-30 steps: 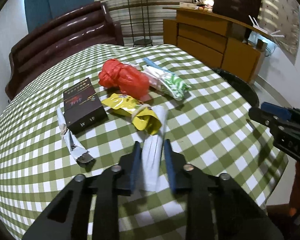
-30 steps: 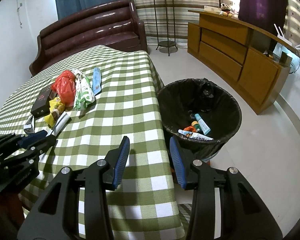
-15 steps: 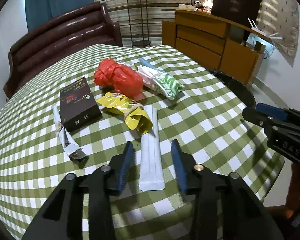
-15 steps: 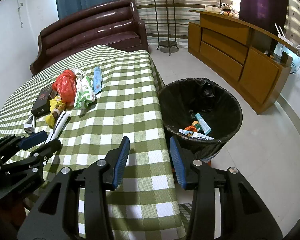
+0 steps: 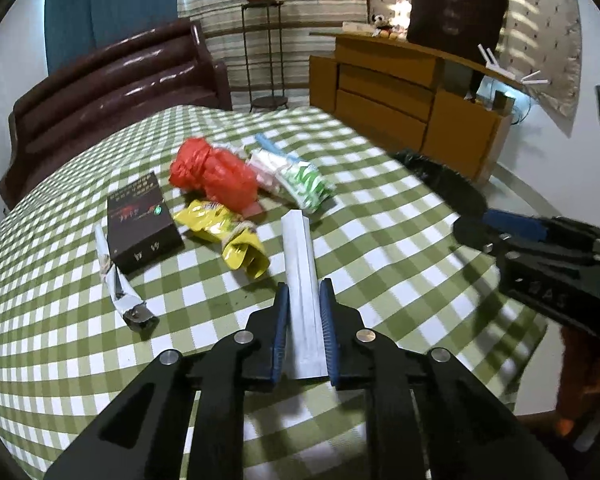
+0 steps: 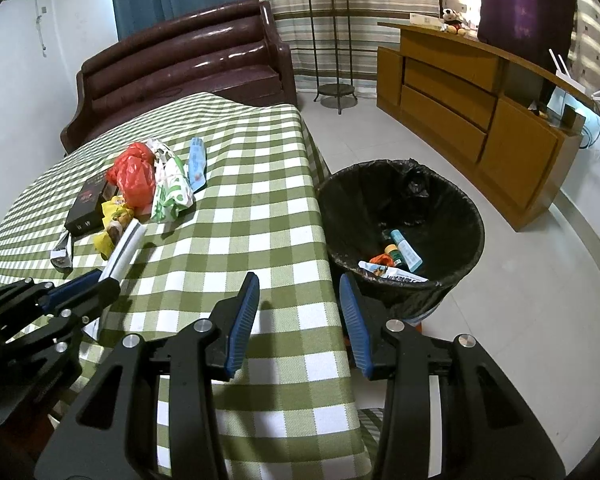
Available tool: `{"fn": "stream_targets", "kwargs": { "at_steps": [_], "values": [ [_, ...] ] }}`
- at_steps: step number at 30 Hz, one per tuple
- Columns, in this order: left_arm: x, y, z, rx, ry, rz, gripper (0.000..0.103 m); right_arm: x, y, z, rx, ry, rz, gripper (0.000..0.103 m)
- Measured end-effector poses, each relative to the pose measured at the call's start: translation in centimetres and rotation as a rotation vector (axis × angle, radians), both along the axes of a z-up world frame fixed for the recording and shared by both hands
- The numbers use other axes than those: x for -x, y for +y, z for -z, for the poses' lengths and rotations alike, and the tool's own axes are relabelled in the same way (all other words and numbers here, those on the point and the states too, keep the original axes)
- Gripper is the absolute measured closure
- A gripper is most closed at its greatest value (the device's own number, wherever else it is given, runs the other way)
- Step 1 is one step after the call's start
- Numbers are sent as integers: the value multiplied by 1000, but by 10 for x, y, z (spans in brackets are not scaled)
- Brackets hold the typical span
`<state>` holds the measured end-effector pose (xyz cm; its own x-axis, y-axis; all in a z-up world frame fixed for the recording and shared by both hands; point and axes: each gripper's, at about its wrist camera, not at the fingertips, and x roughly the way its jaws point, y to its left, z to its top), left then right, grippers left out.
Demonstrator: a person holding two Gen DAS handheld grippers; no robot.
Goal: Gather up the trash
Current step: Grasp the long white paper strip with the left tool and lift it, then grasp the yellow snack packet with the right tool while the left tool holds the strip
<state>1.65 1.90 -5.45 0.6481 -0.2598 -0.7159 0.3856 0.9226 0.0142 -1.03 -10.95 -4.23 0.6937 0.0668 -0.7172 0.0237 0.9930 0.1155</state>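
My left gripper (image 5: 303, 294) is shut on a long white wrapper (image 5: 300, 264) and holds it tilted up off the green checked table (image 5: 380, 264); the wrapper also shows in the right wrist view (image 6: 126, 250). A red plastic bag (image 5: 214, 176), a yellow wrapper (image 5: 228, 232), a black box (image 5: 140, 216), a green-white packet (image 5: 300, 180), a blue packet (image 6: 196, 162) and a crumpled grey wrapper (image 5: 120, 288) lie on the table. My right gripper (image 6: 298, 300) is open and empty above the table's corner, next to the black trash bin (image 6: 404, 236).
The bin stands on the floor right of the table and holds several pieces of trash (image 6: 396, 260). A brown sofa (image 6: 188, 64) is behind the table, a wooden cabinet (image 6: 480, 120) at the right, a plant stand (image 6: 332, 40) at the back.
My left gripper was shut on the white wrapper, opened over it as it lay flat, and has now shut on it again and lifted its near end. The right gripper has hardly moved.
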Motion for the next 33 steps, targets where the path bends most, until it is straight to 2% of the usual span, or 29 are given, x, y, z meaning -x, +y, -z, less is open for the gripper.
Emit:
{"fn": "stream_targets", "kwargs": {
  "at_steps": [5,14,33],
  "values": [
    [7,1,-16,27,-49,-3,86,1,1,-2,2,-3,-2,62],
    [7,26,-38,58,-100,-94,86,0,12,-13,-6,-21,-26,62],
    [-4,125,-37,44,-109,-355,86,-30,97,-32,-15,-46,-186,60]
  ]
}}
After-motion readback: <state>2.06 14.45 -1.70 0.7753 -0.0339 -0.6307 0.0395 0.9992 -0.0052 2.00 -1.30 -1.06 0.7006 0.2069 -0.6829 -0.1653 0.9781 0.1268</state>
